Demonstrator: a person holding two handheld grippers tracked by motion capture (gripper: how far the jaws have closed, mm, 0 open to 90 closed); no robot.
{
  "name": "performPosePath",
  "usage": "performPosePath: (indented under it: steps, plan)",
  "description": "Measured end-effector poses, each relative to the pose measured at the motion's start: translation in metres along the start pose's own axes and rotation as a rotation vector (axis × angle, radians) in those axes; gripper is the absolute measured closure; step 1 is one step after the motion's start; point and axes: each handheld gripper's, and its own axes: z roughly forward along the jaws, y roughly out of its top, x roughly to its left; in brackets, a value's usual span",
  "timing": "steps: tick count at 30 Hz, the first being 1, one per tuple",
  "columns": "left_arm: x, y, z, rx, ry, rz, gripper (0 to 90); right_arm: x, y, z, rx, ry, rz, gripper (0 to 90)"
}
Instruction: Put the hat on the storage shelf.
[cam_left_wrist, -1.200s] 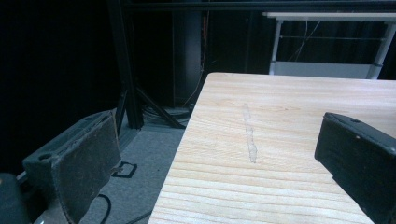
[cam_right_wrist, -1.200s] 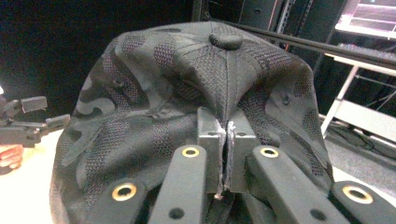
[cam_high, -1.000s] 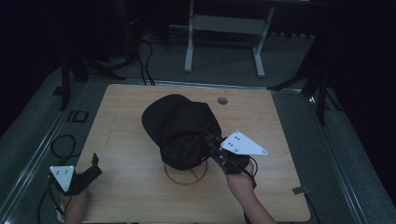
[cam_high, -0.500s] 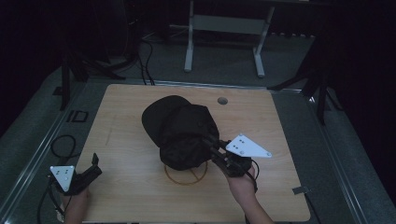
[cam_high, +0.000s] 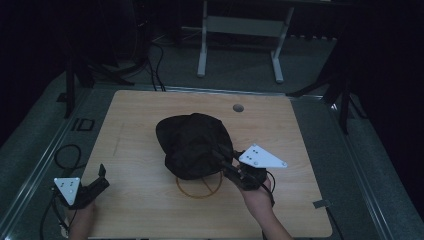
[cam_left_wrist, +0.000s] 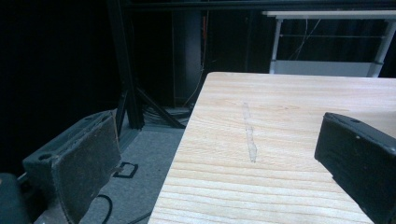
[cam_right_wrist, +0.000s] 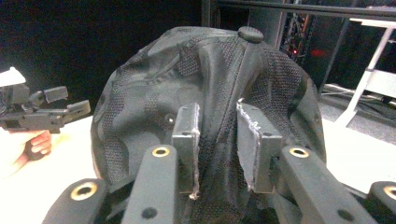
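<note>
Near edge of the worktop (cam_high: 140, 210): left tongs (cam_high: 95, 186) sit at the near left corner, held low in a hand, jaws spread wide with nothing between them. In the left gripper view the two pads stand well apart, bare wood grain and the worktop's left edge running between.

A little farther in, right of centre: right tongs (cam_high: 226, 161) reach in from the person's right hand (cam_high: 257, 197), grey three-cornered plate on top. Jaws are drawn close on a fold of a black cap (cam_high: 192, 142); in the right gripper view the mesh fabric is pinched between the pads (cam_right_wrist: 187, 128), the crown button showing at the top.

The cap rests at the middle of the worktop, crumpled dome shape. A thin ring mark (cam_high: 199, 187) lies on the wood just under its near edge.

Farther back: a small round hole (cam_high: 238, 107) in the worktop. Beyond, a white table frame (cam_high: 240, 35) on a dark floor.
</note>
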Motion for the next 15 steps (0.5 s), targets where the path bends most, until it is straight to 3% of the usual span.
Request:
performPosePath:
  steps: [9, 15]
  plan:
    - [0.000, 0.000, 0.000, 0.001, 0.000, 0.001, 0.5, -0.001, 0.006, -0.001, -0.005, -0.006, -0.004, 56.6]
    - [0.000, 0.000, 0.000, 0.000, 0.000, 0.000, 0.5, -0.009, 0.013, -0.008, -0.018, -0.019, 0.009, 47.8]
